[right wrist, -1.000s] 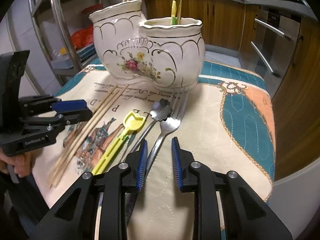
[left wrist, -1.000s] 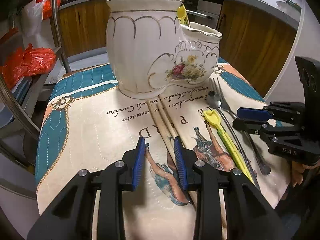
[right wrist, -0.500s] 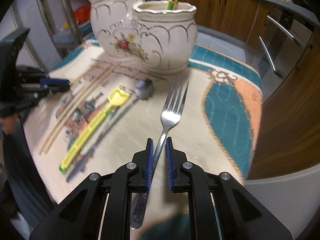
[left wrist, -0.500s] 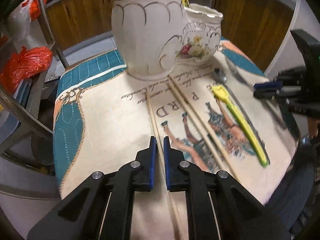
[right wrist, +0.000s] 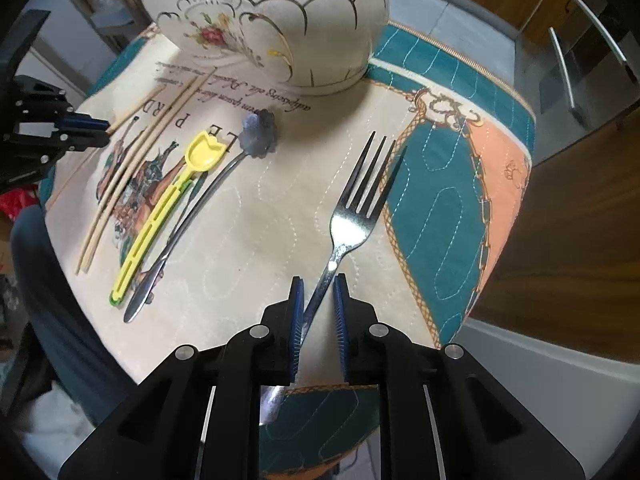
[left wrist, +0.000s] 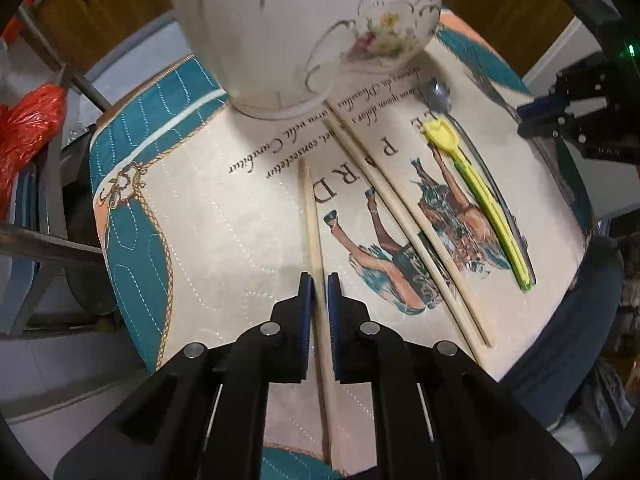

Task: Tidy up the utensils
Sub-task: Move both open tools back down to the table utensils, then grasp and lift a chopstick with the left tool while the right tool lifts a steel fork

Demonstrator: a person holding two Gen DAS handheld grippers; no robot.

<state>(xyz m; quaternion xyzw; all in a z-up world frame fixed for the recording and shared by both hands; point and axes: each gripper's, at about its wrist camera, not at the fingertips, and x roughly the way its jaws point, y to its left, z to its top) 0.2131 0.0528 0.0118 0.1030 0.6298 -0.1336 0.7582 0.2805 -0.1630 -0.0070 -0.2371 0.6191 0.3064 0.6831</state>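
Left wrist view: the left gripper (left wrist: 319, 280) is clenched on a single pale wooden chopstick (left wrist: 313, 220) above the printed quilted mat (left wrist: 200, 216). The right gripper (right wrist: 318, 282) grasps the handle of a silver metal fork (right wrist: 352, 216).

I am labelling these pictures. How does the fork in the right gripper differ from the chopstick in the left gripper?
The fork is shiny metal with tines; the chopstick is a plain pale wooden stick. The fork widens to a head; the chopstick is thin along its whole length. The right gripper has a visible gap beside the fork's handle; the left gripper closes tightly on the chopstick. Both point toward the holder, each gripped between blue pads.
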